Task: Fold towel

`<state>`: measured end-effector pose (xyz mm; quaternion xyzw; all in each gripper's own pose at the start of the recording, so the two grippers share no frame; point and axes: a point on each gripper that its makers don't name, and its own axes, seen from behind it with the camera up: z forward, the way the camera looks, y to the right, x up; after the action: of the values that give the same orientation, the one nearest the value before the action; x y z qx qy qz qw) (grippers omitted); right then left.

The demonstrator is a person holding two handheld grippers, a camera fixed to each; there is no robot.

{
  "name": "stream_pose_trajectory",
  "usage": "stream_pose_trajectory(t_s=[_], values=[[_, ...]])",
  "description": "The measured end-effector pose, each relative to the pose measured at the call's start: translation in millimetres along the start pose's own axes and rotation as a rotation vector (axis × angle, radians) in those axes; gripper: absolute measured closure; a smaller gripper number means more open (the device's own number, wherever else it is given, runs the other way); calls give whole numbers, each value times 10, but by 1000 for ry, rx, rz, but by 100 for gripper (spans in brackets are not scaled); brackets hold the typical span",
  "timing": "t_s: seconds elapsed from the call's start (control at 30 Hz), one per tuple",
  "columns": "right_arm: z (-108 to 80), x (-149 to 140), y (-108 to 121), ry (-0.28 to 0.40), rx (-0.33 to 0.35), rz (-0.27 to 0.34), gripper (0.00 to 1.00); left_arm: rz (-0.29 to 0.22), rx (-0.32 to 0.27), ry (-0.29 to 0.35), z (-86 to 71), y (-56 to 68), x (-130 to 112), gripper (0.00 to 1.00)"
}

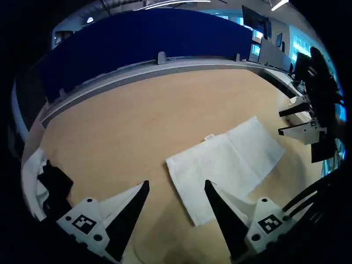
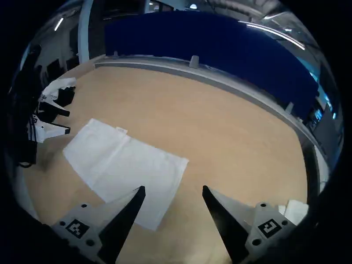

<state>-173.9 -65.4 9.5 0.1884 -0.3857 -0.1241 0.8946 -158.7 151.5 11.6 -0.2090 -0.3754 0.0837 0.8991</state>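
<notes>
Wood-tone table (image 1: 132, 119) is spanned end to end; a blue divider panel (image 1: 145, 39) is mounted on a grey rail (image 1: 176, 68) along its far edge. The white towel (image 1: 224, 167) is laid flat on the table towards the near edge, lying skewed to that edge, with a faint line seen across its middle. The left gripper (image 1: 176, 182) is held wide open with nothing between the fingers; in the left gripper view one towel corner is overlapped by its right-hand finger, and contact cannot be confirmed. The right gripper (image 2: 173, 187) is likewise spread open and empty; in the right gripper view the towel's near edge is overlapped by its left-hand finger. Each gripper is also picked up in the other's view, just off a short end of the towel, with the fingers apart and not touching the cloth. A bundle of white cloth with something dark on it (image 1: 33, 176) is parked at the table's left end, well apart from the towel. A small label tab (image 1: 209, 137) is seen sticking out of the towel's far long edge, at the line.
</notes>
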Motion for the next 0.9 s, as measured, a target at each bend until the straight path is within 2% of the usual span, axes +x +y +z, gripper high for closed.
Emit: stream_pose_trajectory(t_s=[0.3,0.53,0.7,0.9], values=[[-247,-202,-76,-5,-11,19,0,-63,15,-16,-303,45,-304,7],[-342,-304,-108,-10,-7,22,0,-89,26,-13,-431,55,-414,7],[-360,-326,-125,-15,8,-6,0,-92,41,-7,-493,39,-427,7],[-352,-370,-193,-32,56,-66,0,-113,68,1,-613,6,-464,7]])
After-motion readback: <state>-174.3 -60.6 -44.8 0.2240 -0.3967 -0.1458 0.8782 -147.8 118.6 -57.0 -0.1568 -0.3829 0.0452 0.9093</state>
